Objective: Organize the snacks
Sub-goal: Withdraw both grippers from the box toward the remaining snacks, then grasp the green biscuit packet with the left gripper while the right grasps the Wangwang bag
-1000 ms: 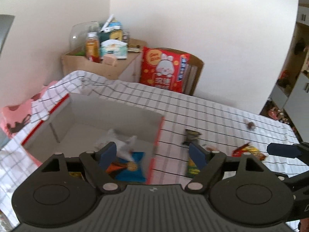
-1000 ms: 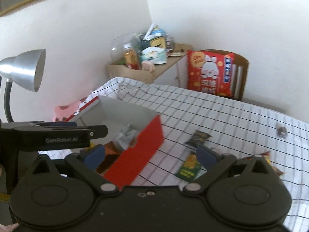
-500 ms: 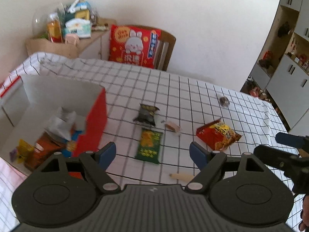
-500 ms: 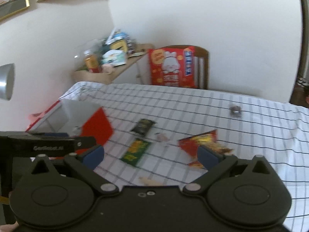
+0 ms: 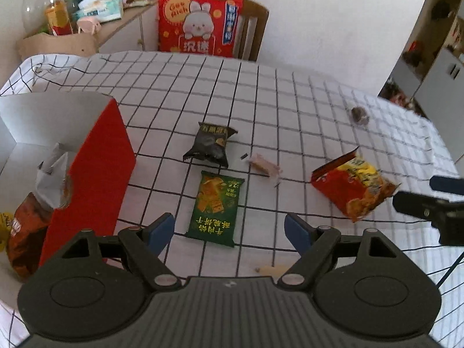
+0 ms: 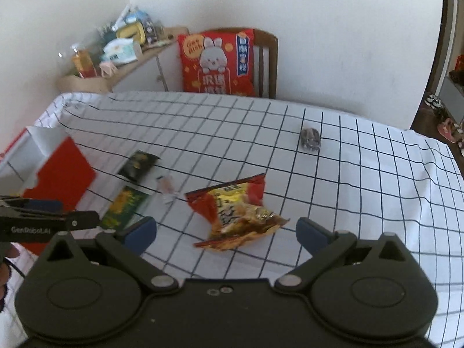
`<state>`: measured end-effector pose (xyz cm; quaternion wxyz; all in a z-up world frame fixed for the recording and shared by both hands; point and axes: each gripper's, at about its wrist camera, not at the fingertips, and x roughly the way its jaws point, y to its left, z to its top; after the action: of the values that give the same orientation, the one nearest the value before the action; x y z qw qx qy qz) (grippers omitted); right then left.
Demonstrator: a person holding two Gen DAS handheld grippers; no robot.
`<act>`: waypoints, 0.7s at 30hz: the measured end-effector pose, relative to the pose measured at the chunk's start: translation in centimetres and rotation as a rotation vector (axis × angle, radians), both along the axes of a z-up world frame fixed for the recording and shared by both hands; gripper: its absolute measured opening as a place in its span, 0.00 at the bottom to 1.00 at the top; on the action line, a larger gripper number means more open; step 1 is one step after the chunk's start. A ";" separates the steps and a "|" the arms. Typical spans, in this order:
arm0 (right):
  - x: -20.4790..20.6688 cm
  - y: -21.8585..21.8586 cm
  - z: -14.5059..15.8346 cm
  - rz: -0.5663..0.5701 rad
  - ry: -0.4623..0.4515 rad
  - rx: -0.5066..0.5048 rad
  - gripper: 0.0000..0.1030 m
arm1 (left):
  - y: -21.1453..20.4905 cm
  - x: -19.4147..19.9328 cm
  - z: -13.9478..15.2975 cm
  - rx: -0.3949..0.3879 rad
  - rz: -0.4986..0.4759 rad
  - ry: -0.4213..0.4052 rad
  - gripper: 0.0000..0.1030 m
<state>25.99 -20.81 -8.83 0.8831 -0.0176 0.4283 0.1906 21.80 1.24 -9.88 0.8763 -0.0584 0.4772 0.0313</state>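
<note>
Loose snacks lie on the checked tablecloth (image 5: 290,101): a green packet (image 5: 216,207), a black packet (image 5: 210,146), a small pink wrapped sweet (image 5: 264,165), a red and yellow bag (image 5: 352,187) and a small dark sweet (image 5: 359,115). My left gripper (image 5: 229,229) hangs open just above the near end of the green packet. My right gripper (image 6: 226,233) is open over the red and yellow bag (image 6: 236,210), its blue pads either side of it and apart from it. The red box (image 5: 95,168) at left holds several snacks.
A wooden chair (image 5: 252,23) with a red rabbit cushion (image 5: 200,26) stands behind the table. A cluttered side cabinet (image 5: 87,20) is at the far left. A small tan piece (image 5: 271,269) lies near the left gripper. Cupboards (image 5: 435,66) stand at the right.
Both grippers have swung right from the red box and sunk toward the loose snacks. The left now frames the green packet, the right the red and yellow bag. Both stayed open.
</note>
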 end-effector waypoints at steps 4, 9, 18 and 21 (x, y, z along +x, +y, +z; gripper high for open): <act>2.2 0.6 -1.4 -0.001 0.052 -0.004 0.99 | 0.1 1.6 -1.3 0.022 0.002 0.034 0.81; 4.2 1.3 -2.7 0.004 0.093 -0.022 0.94 | 0.1 3.5 -3.0 0.042 0.012 0.080 0.81; 5.8 3.0 -4.2 0.049 0.122 -0.082 0.86 | 0.4 5.6 -5.2 0.046 0.003 0.116 0.79; 6.1 3.1 -4.7 0.051 0.133 -0.085 0.84 | 0.4 5.8 -5.5 0.033 -0.003 0.120 0.77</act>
<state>32.11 -17.69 -13.55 0.8461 -0.0534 0.4931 0.1953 27.63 1.63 -15.42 0.8469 -0.0412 0.5285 0.0416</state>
